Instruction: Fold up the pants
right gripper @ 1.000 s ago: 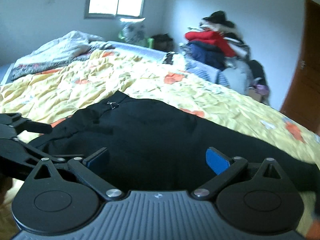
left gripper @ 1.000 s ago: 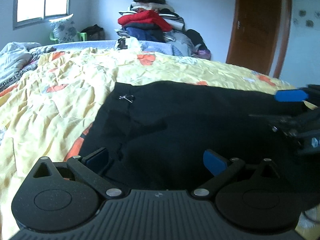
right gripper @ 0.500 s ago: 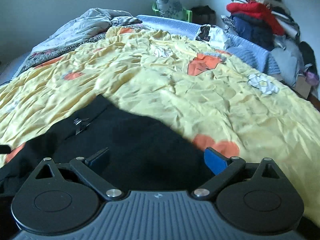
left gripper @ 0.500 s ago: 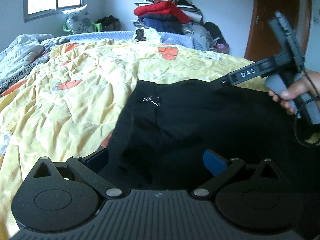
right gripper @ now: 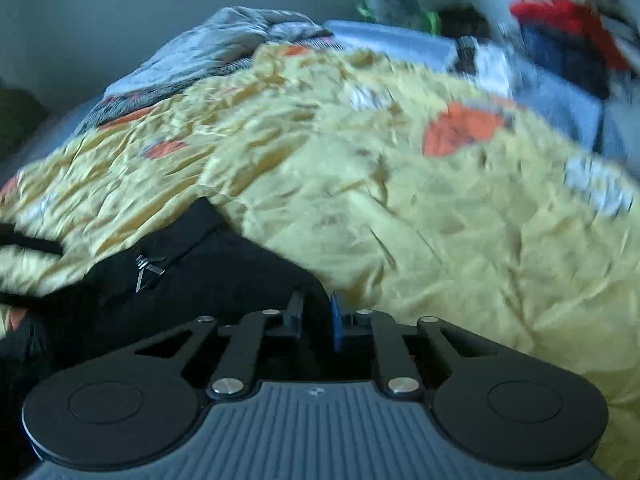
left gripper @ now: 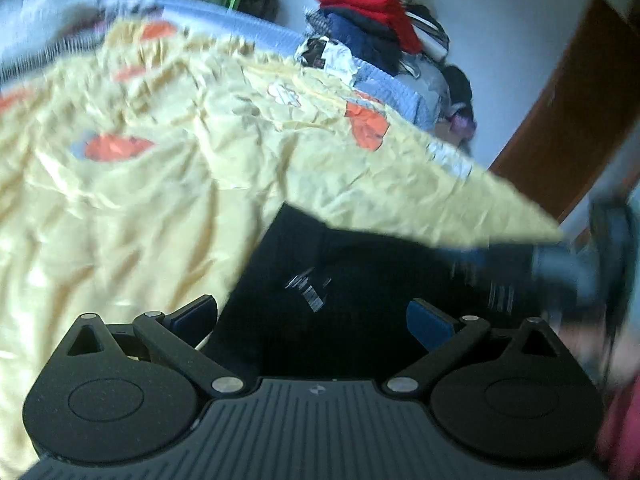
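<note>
left gripper [left gripper: 312,316]: matte black body showing a ribbed grey top plate, two round speckled discs and silver screw heads.
left fingers [left gripper: 428,322]: black linkage arms carrying blue pads.
right gripper [right gripper: 316,318]: wearing the same black-and-grey build, with a small emblem on the ribbed plate.
right fingers [right gripper: 335,320]: blue pad showing edge-on.
sleeve [left gripper: 618,428]: possibly pinkish-red, blurring at the frame edge.

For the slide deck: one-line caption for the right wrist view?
Right tool pinched shut on the edge of black pants lying on a yellow bedspread.
</note>
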{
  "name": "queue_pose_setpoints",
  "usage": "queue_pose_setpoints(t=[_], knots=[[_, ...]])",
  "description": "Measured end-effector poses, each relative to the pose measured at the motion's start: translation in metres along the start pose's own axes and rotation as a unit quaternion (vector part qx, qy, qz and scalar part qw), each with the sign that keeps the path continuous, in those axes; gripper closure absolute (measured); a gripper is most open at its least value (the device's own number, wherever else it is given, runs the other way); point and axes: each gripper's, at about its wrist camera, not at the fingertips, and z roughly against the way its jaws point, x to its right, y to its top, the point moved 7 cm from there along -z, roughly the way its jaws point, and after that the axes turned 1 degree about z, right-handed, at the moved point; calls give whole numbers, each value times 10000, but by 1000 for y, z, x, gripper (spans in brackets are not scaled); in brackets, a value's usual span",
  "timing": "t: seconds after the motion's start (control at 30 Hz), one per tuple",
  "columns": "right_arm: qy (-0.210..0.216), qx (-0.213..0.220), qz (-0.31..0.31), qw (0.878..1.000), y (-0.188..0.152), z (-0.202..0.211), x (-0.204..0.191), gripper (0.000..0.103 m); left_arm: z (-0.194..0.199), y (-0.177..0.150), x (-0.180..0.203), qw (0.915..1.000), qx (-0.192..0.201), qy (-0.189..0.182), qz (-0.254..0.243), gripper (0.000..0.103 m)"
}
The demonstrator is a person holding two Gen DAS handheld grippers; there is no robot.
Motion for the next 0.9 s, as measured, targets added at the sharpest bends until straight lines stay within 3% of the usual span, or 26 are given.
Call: queue_pose_setpoints(t=[0.17, 0.23, 0.37, 0.4, 0.47, 0.5, 0.53, 0.57, 0.7, 0.9], knots=[[-466, 276, 1241, 9908, -7, 38, -54, 93, -26, 29, 10, 9936, -472, -632, 805, 2], [-581, 347, 1624, 9844, -13, 53, -73, 93, -39, 35, 14, 9859, -737, -947, 1171, 3], [-730, 471, 2084, 9742, -21, 74, -101, 93, -60, 34, 7, 9614, -1221, -1314, 2089, 8], [-749, 483, 2147, 9726, -22, 76, -104, 93, -65, 32, 5, 9537, -1314, -1404, 2313, 14], [-759, 460, 2228, 9708, -24, 78, -109, 93, -67, 28, 1, 9470, -1379, -1431, 2523, 40], [-793, 447, 2262, 9698, -24, 78, -111, 93, -65, 27, -2, 9470, -1366, -1407, 2544, 71], [-818, 423, 2274, 9695, -25, 77, -112, 93, -61, 25, -2, 9476, -1325, -1470, 2508, 88], [-833, 418, 2271, 9694, -26, 77, -113, 93, -56, 24, -3, 9472, -1263, -1579, 2488, 95], [-818, 468, 2094, 9733, -31, 84, -122, 93, -18, 11, -5, 9561, -790, -1747, 2214, 100], [-664, 580, 1777, 9801, -50, 120, -159, 93, 50, -29, -9, 9572, -573, -2074, 1937, 100]])
